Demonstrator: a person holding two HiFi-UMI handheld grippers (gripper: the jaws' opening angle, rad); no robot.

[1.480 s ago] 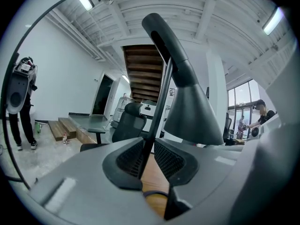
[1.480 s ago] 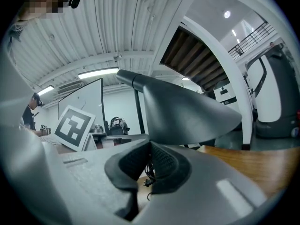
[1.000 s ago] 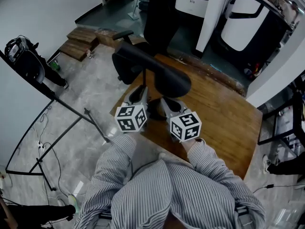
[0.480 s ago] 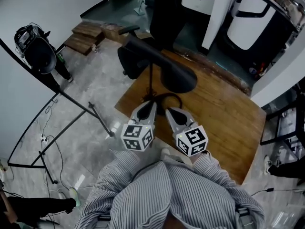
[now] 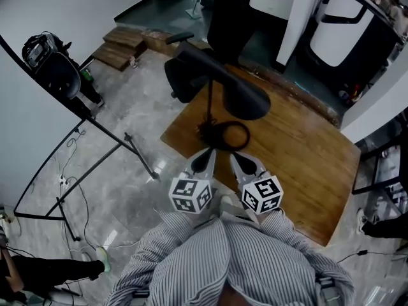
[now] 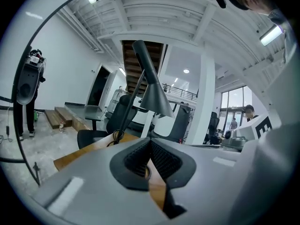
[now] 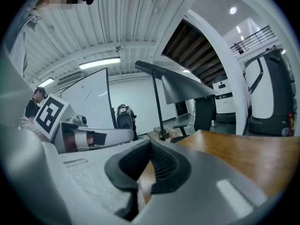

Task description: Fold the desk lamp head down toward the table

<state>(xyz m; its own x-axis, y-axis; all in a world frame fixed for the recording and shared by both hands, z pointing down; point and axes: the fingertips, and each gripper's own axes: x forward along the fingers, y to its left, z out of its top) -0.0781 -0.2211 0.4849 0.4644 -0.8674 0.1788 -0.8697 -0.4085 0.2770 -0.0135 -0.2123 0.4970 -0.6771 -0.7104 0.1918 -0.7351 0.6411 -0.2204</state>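
A black desk lamp (image 5: 223, 87) stands on the wooden table (image 5: 306, 164). It has a thin upright pole, a ring base (image 5: 225, 134) with a coiled cable, and a cone head that slants down. Both grippers are at the table's near edge, short of the base and not touching the lamp. My left gripper (image 5: 207, 159) is shut with its pads together and nothing between them. My right gripper (image 5: 241, 162) is beside it, also shut and empty. The lamp (image 6: 151, 86) rises ahead beyond the left gripper (image 6: 150, 142). Its head (image 7: 183, 87) hangs above and beyond the right gripper (image 7: 150, 145).
A black office chair (image 5: 186, 78) stands behind the table's far left corner. A black stand with long legs (image 5: 95, 136) spreads over the floor at the left. Wooden steps (image 5: 120, 46) lie at the back. White machines (image 5: 338, 27) stand behind the table.
Both grippers have drawn back from under the lamp head, past the base, to the table's near edge. The lamp has stayed where it was.
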